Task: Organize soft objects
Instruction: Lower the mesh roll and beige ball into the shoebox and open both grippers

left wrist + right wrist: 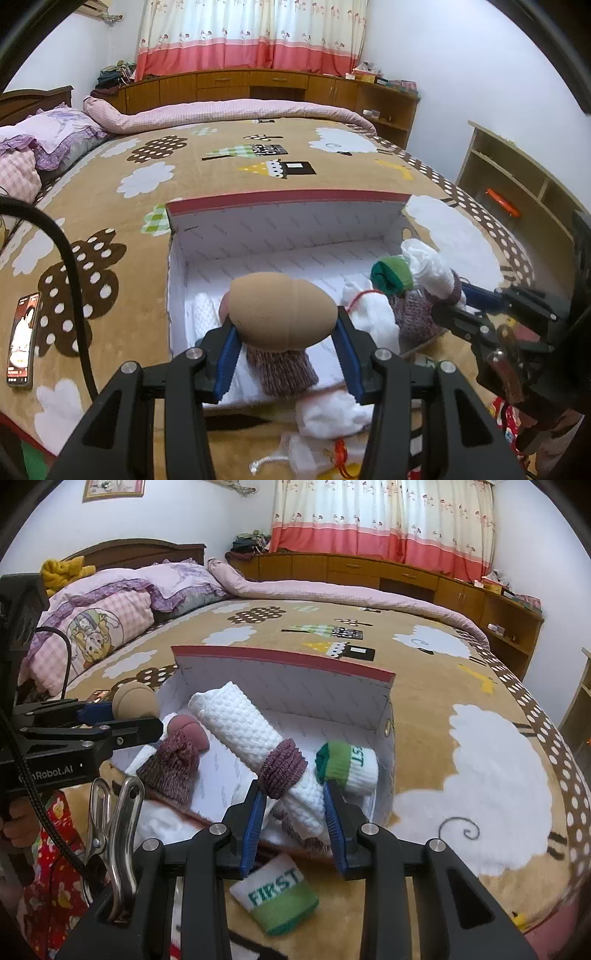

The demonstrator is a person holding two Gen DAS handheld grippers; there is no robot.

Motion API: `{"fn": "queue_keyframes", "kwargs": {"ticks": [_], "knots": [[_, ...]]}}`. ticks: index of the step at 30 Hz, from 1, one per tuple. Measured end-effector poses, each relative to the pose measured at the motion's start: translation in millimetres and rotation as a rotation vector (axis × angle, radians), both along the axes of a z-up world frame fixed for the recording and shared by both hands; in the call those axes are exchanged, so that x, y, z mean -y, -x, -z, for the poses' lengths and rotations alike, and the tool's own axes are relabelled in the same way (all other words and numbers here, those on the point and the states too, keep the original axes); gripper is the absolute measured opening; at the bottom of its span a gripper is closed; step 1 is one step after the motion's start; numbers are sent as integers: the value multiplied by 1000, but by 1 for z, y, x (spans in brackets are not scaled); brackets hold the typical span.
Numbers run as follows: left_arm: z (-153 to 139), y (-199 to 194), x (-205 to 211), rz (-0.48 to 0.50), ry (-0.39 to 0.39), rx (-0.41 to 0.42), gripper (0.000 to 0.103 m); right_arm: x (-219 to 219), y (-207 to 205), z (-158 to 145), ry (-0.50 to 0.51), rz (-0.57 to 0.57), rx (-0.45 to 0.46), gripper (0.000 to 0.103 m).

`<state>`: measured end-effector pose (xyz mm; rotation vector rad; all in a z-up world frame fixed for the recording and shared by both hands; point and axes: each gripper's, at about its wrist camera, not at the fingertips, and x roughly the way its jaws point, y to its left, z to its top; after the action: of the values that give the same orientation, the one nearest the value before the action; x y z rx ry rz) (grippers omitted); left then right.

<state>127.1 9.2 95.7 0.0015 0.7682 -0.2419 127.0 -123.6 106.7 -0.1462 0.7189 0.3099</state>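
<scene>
Two tongs hang over the white cardboard box (288, 225) on the bed's plush brown blanket (110, 206). My left tongs (284, 332) stand partly open, pads clamped on a smooth tan egg-shaped bundle (282, 312) with a mauve ribbed knit cuff below. My right tongs (295, 808) are closed down on a white waffle-knit roll (236, 723) capped by a purple ribbed cuff (282, 762). A green-and-white rolled sock (349, 764) lies just beside it in the box.

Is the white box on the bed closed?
No, the white box stands open, its red-edged lid raised, with rolled socks visible inside.
</scene>
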Motion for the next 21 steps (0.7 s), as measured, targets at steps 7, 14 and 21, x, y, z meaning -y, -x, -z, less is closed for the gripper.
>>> {"fn": "queue_keyframes", "kwargs": {"ticks": [7, 14, 21], "knots": [[5, -26, -3, -15, 6, -11, 50, -9, -21, 1, 9, -14, -8, 33], [14, -51, -6, -27, 11, -34, 50, -15, -44, 3, 24, -14, -18, 33], [24, -68, -6, -37, 9, -57, 50, -16, -60, 9, 41, -10, -25, 33]]}}
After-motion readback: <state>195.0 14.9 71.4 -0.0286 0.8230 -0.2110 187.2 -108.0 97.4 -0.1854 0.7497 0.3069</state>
